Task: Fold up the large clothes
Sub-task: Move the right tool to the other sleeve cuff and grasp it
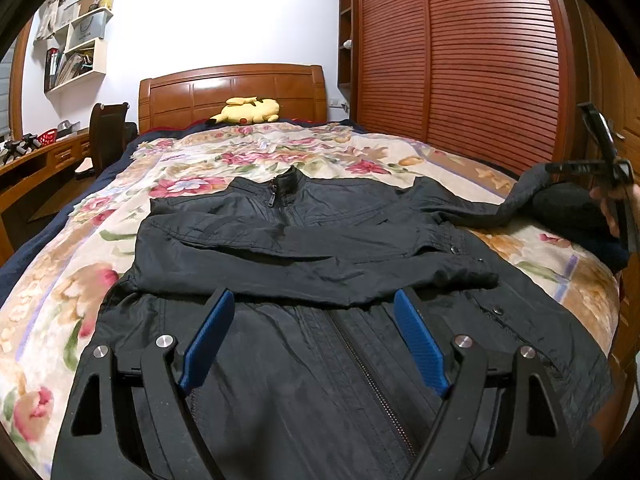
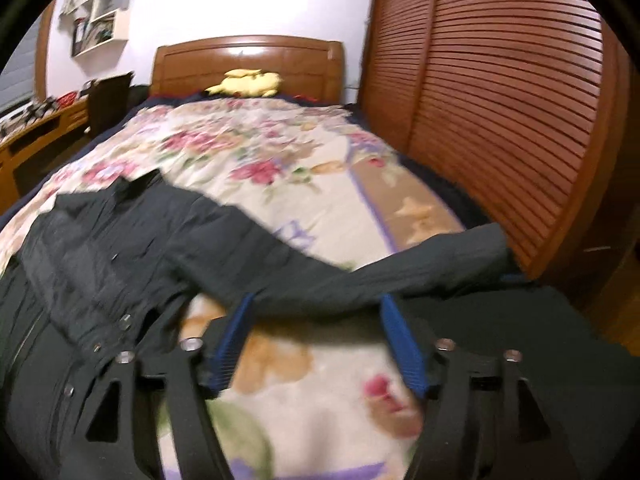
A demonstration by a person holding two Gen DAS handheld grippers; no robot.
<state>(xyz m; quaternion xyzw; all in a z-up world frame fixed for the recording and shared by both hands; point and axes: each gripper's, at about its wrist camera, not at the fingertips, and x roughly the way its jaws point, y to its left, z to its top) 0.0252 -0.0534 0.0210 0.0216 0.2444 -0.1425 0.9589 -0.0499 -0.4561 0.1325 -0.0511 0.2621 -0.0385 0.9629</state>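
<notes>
The black jacket lies zipped and face up across the foot half of the bed, 1 sleeve already folded over the chest. The left gripper hangs wide open and empty above the zip. The right gripper, wide too, straddles the other sleeve near the bed's right edge, likely ready to pinch it. A yellow plush toy by the headboard is well clear
</notes>
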